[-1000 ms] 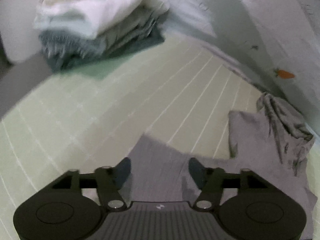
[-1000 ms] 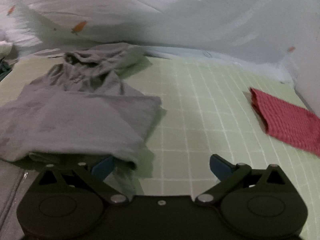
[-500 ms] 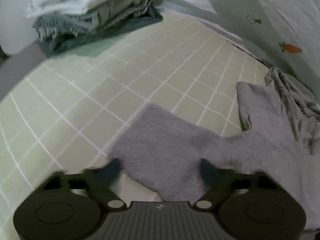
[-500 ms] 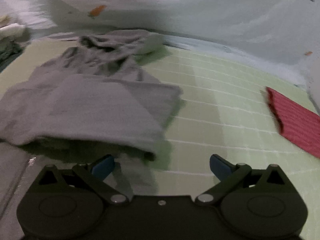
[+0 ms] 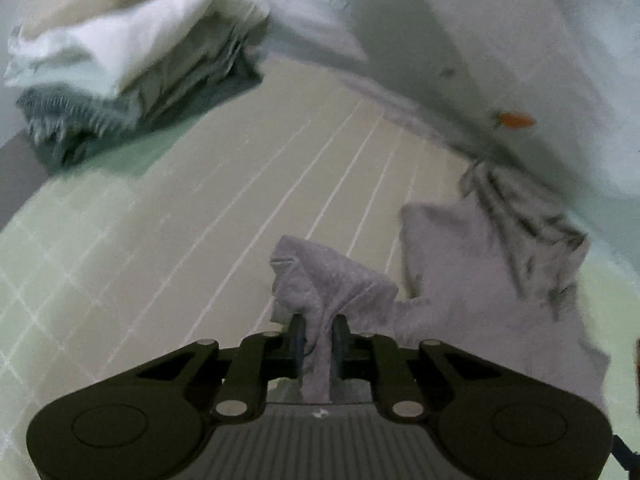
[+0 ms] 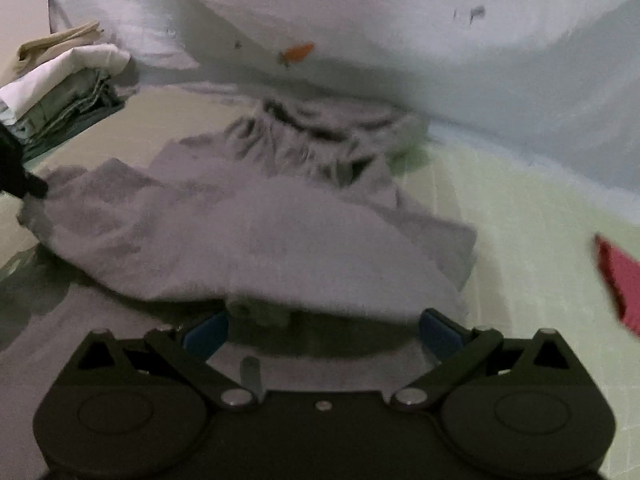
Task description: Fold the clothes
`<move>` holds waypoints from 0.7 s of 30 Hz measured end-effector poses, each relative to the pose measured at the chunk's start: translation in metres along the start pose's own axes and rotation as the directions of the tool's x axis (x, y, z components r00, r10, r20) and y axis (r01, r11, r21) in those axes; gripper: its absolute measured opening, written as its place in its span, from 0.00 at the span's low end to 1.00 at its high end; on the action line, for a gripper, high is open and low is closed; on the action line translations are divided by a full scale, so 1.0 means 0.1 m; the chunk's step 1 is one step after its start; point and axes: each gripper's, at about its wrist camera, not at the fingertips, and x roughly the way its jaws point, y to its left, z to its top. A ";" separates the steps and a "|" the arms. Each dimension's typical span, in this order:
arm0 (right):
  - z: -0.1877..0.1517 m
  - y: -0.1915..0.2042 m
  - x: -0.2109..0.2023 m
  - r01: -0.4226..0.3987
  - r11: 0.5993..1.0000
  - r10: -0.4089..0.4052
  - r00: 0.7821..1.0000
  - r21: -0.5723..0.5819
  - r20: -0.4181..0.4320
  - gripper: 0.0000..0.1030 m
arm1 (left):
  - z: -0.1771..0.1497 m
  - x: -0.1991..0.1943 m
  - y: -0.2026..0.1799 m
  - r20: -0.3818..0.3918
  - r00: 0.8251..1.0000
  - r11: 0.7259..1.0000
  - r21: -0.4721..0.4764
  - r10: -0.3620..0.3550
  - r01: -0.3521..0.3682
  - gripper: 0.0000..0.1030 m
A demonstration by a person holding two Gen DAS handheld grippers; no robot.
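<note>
The grey garment (image 6: 256,232) lies half-folded on the checked green bed sheet (image 5: 224,216), its hood bunched toward the white carrot-print bedding (image 6: 400,40). The left hand-held gripper (image 5: 318,340) is closing on a raised corner (image 5: 320,276) of that garment; cloth is pinched between its jaws and stands up in a peak. The right hand-held gripper (image 6: 322,328) hovers with its jaws spread wide and nothing between them, low over the near fold.

The step in hand looks like drawing the pinched corner, probably a sleeve end, across the body. To do it well, the grip should be firm before the lift, or the thick fabric may slip out. Carry the corner low and flat so the layers beneath do not drag. The right one could pin or take the opposite edge to keep the fold square. A stack of folded clothes (image 5: 132,64) waits at the far left; a red cloth (image 6: 620,276) lies well apart on the right.
</note>
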 end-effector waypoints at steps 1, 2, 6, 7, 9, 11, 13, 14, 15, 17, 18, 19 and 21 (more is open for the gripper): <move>0.00 0.05 0.00 0.018 1.000 -0.017 1.000 -0.014 0.020 1.00 | 0.05 -0.05 -0.02 0.021 1.000 1.000 0.009 -0.016 0.016 0.15; 0.00 0.10 -0.01 0.035 0.999 -0.034 0.999 -0.027 0.039 1.00 | 0.09 -0.11 -0.04 0.044 0.999 1.000 0.014 -0.028 0.028 0.15; -0.01 0.24 0.03 0.100 0.994 -0.097 0.993 -0.045 0.067 1.00 | 0.26 -0.28 -0.15 0.112 0.990 0.996 0.018 -0.089 0.088 0.14; 0.00 0.27 0.00 0.102 0.994 -0.098 0.992 -0.047 0.082 1.00 | 0.29 -0.31 -0.20 0.122 0.987 0.994 0.021 -0.109 0.107 0.14; 0.01 0.32 -0.06 0.107 0.993 -0.100 0.988 -0.051 0.113 1.00 | 0.37 -0.38 -0.28 0.146 0.978 0.989 0.032 -0.146 0.143 0.14; 0.01 0.40 -0.09 0.123 0.989 -0.111 0.985 -0.086 0.129 1.00 | 0.42 -0.45 -0.36 0.169 0.969 0.984 0.043 -0.178 0.174 0.14; 0.02 0.48 -0.02 0.176 0.977 -0.163 0.980 -0.116 0.115 1.00 | 0.47 -0.50 -0.44 0.189 0.960 0.979 0.053 -0.204 0.198 0.14; 0.03 0.46 0.03 0.189 0.977 -0.178 0.978 -0.098 0.112 1.00 | 0.49 -0.52 -0.48 0.199 0.956 0.976 0.058 -0.216 0.208 0.14; 0.04 0.45 0.07 0.202 0.976 -0.193 0.975 -0.079 0.109 1.00 | 0.51 -0.54 -0.51 0.211 0.952 0.975 0.064 -0.221 0.212 0.14; 0.06 0.42 0.16 0.227 0.973 -0.222 0.970 -0.042 0.101 1.00 | 0.53 -0.58 -0.56 0.229 0.947 0.974 0.080 -0.226 0.213 0.14; 0.07 0.40 0.20 0.239 0.971 -0.235 0.967 -0.022 0.097 1.00 | 0.53 -0.59 -0.57 0.238 0.945 0.974 0.089 -0.224 0.208 0.14; 0.07 0.35 0.21 0.243 0.970 -0.242 0.966 0.009 0.085 1.00 | 0.53 -0.60 -0.58 0.244 0.944 0.975 0.095 -0.220 0.203 0.14; 0.06 0.24 0.24 0.251 0.965 -0.256 0.965 0.072 0.061 1.00 | 0.53 -0.60 -0.58 0.256 0.943 0.977 0.094 -0.212 0.194 0.13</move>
